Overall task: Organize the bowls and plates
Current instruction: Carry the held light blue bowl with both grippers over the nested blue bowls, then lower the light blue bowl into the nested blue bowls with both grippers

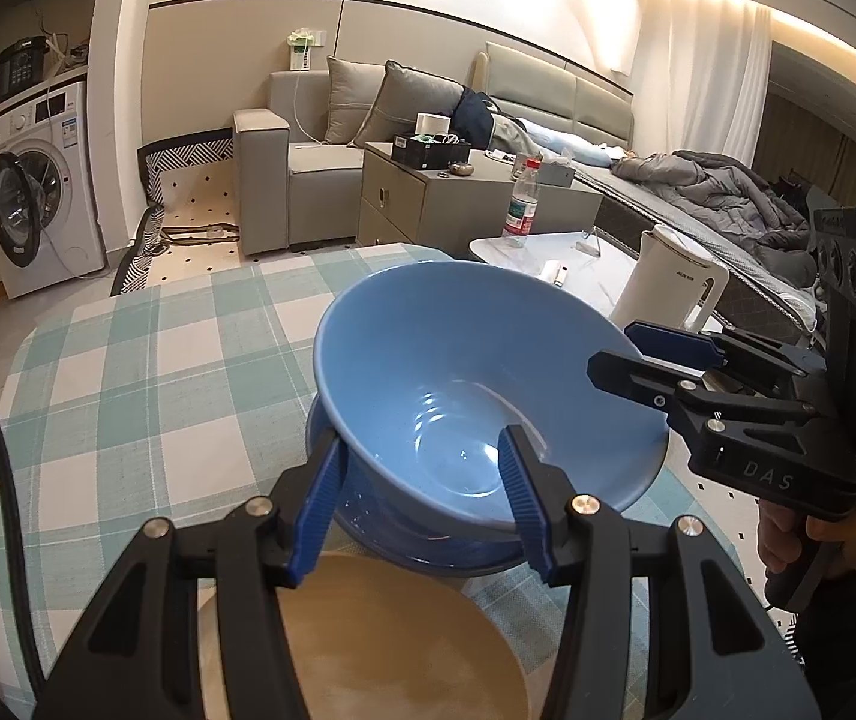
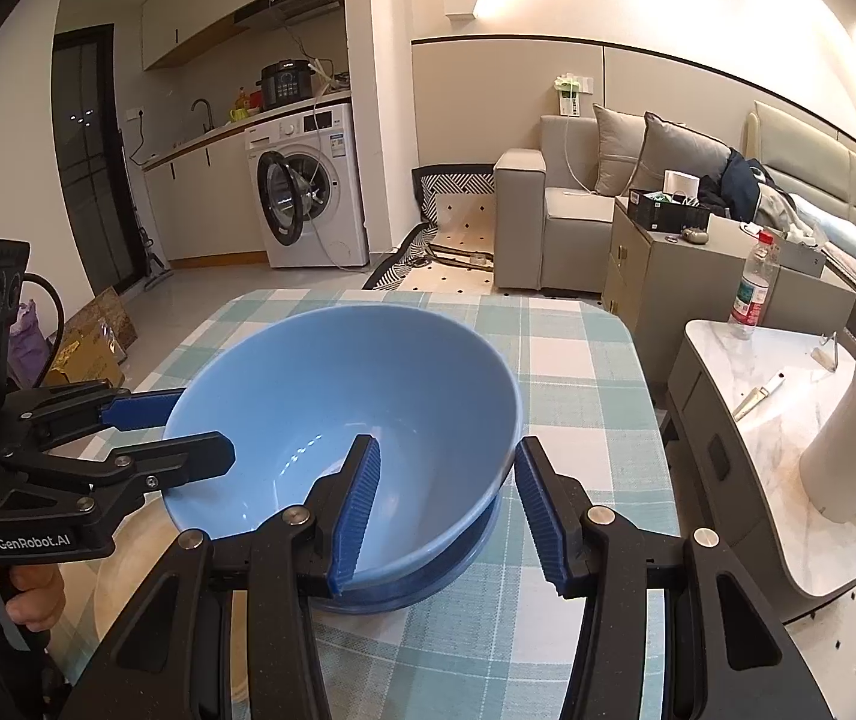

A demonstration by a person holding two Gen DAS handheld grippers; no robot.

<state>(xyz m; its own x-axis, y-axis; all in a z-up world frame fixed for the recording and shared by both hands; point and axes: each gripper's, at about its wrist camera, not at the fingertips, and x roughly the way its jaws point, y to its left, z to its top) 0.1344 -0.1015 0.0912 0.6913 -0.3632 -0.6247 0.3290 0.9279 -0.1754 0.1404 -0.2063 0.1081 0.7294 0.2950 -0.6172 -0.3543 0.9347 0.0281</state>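
A light blue bowl hangs tilted just above a darker blue bowl on the checked tablecloth. My left gripper is shut on the bowl's near-left rim, one finger inside and one outside. My right gripper is shut on the opposite rim in the same way. A round beige plate lies on the cloth close in front of the bowls, partly hidden by the gripper bodies.
A low marble side table stands right of the dining table, with a white kettle and a water bottle on it. Beyond are a grey cabinet, a sofa and a washing machine.
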